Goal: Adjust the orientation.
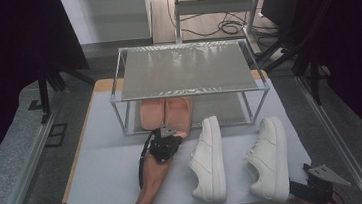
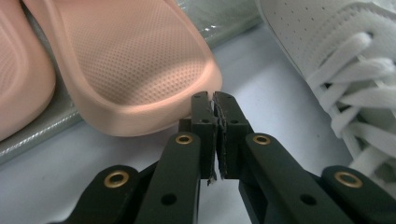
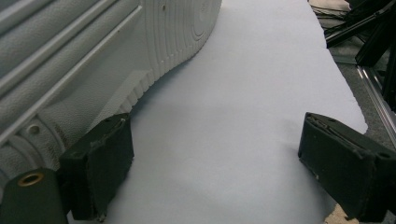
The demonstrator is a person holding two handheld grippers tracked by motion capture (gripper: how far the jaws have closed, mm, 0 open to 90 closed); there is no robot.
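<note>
Perforated pink foam slipper [image 2: 140, 70] meets left gripper [image 2: 214, 100]'s pressed-together fingers; right gripper [image 3: 215, 163]'s fingers spread beside ribbed sneaker [image 3: 93, 60].

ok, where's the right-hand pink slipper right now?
In the high view the right pink slipper lies on the rack's lower shelf, beside its mate, heel poking over the front edge just ahead of the shut left gripper.
</note>
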